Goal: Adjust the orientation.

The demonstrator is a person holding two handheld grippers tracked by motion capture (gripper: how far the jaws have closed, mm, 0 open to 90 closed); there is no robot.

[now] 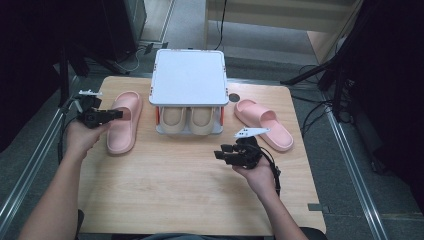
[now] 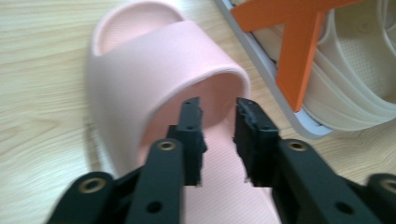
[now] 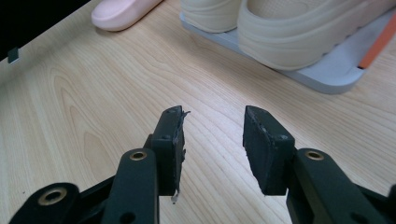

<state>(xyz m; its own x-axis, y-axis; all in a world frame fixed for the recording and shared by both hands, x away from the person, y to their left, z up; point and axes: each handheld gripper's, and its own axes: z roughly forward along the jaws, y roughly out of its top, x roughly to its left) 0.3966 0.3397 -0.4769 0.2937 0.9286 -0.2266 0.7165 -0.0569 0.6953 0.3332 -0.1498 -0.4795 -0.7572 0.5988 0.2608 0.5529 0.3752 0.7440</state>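
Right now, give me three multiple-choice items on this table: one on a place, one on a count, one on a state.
1. Where does the beige pair sit?
A. on the rack's lower shelf
B. on its white top
C. on the floor

2. How many pink slippers lie on the table?
A. one
B. two
C. four

3. How does the left gripper stand?
A. clamped on the rack
B. jaws apart over the left pink slipper
C. holding a beige slipper

Answers: 1 A, the pair shows under the white top. 2 B, one on each side of the rack. 3 B, a gap shows between the pads.
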